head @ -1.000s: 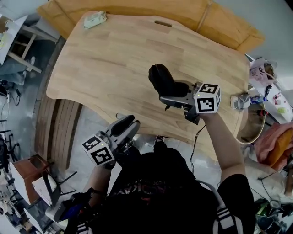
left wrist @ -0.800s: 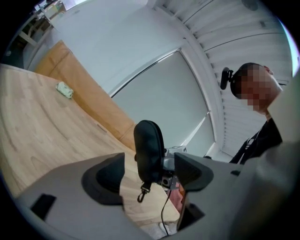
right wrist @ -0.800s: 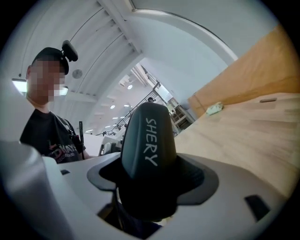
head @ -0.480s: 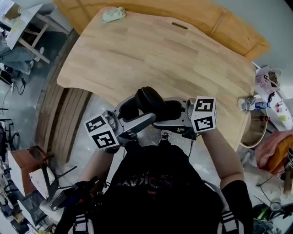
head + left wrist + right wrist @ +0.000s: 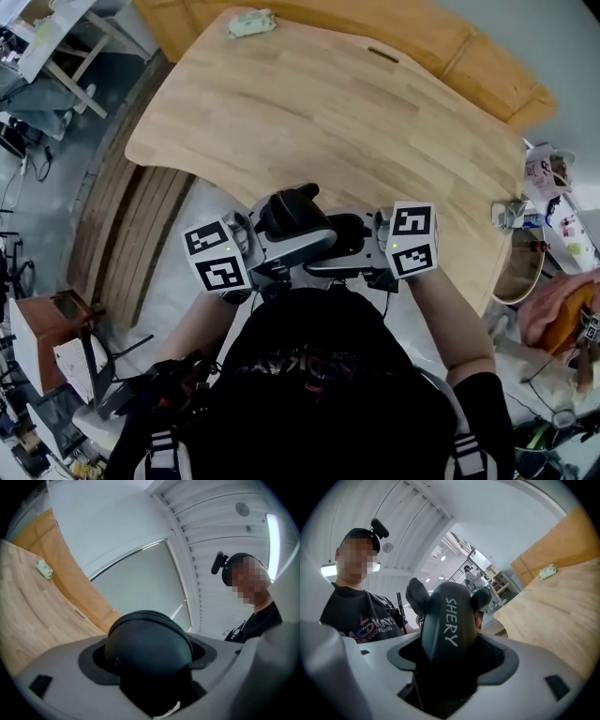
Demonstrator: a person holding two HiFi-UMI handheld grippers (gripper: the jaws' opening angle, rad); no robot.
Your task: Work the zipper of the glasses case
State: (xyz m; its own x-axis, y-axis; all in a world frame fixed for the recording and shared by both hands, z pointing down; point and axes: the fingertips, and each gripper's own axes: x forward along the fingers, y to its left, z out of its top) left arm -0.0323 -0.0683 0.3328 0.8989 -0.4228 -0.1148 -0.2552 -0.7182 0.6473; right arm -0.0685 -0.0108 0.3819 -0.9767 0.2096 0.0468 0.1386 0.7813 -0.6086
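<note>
Black glasses case (image 5: 292, 208) is held level in the air beside the counter (image 5: 356, 122), its long axis spanning both hands. The right claw (image 5: 333, 239) clamps one end. The left claw (image 5: 298, 225), jaws just opened wide, surrounds the other end without gripping.

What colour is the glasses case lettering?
White, on the black case; best in right gripper view.

Glasses case (image 5: 295, 211) black; table (image 5: 328, 103) light wood grain.

Head cam high, steeply down on counter (image 5: 375, 122), left tool (image 5: 298, 225) cam & right tool (image 5: 333, 242) cam v. close, facing across glasses case (image 5: 447, 620), all share case + counter
</note>
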